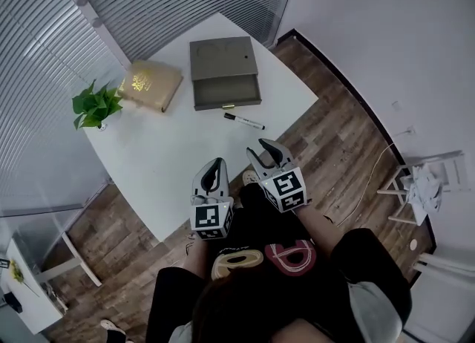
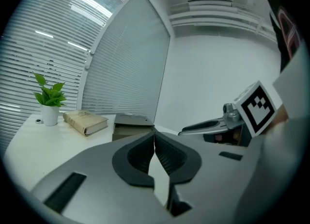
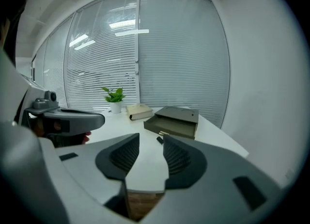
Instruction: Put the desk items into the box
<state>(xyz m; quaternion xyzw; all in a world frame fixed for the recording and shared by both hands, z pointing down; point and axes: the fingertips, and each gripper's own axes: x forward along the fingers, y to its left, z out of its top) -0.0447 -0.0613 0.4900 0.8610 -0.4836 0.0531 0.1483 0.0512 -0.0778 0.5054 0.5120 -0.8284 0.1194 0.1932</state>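
Fingers [image 2: 138, 157] of the left gripper [image 1: 215, 165] are pressed together with nothing between them, while the fingers [image 3: 181, 160] of the right gripper [image 1: 267, 148] stand apart and empty, side by side at the near edge of a white table [image 1: 171, 156]. Just ahead of the right fingers lies a black marker [image 1: 243, 121], and beyond it the olive box [image 1: 225, 73], its drawer open toward them. Ahead and left of the left fingers are a tan book [image 1: 151, 85] and a potted plant [image 1: 95, 105].
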